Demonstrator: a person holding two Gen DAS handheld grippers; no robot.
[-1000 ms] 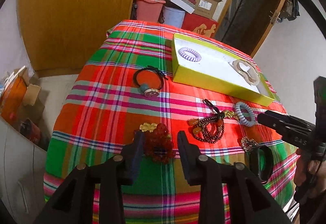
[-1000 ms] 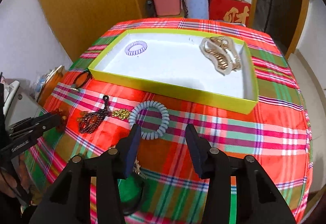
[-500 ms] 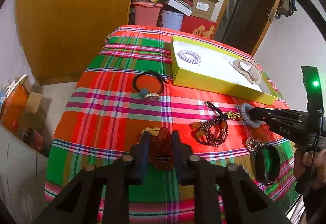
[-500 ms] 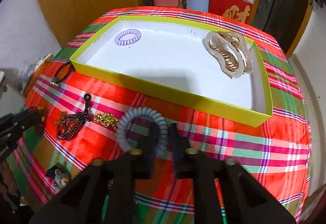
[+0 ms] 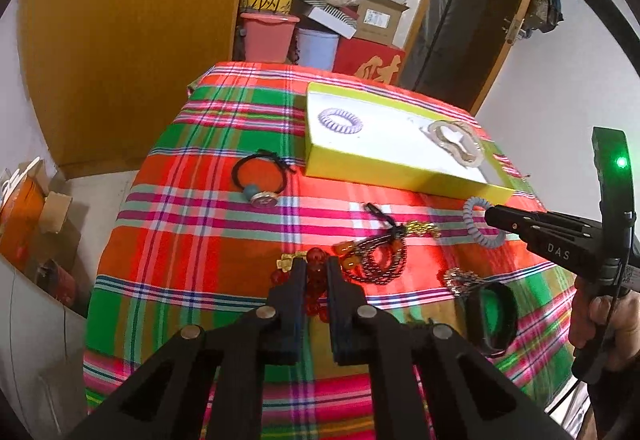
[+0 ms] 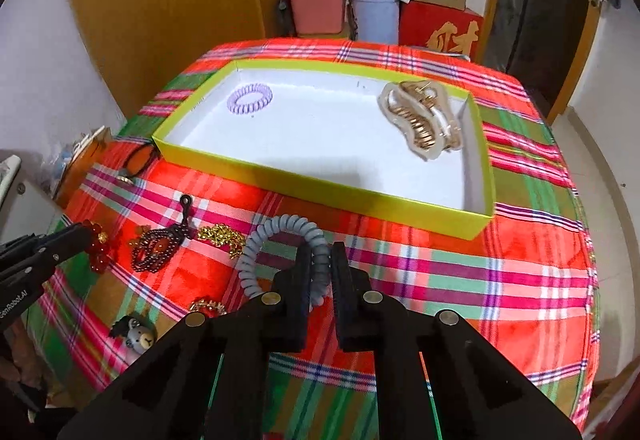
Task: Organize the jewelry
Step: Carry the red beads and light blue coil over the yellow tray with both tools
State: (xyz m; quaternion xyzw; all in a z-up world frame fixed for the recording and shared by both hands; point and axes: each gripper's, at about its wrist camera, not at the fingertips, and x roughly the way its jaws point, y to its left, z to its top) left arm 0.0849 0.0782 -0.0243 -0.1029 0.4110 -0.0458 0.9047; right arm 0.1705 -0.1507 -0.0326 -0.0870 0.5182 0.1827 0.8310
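Left gripper [image 5: 317, 269] clamped on red bead bracelet [image 5: 314, 290], low over the plaid cloth [image 5: 192, 240] (beads dangling, could snag the dark bead string [image 5: 380, 260] beside). Right gripper [image 6: 320, 260] pinching grey coil hair tie [image 6: 280, 252] by one strand; could stretch and slip short of yellow box [image 6: 320, 188].

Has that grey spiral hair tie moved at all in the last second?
Yes. The grey spiral hair tie lay flat; now the right gripper has tipped it up, still short of the yellow box.
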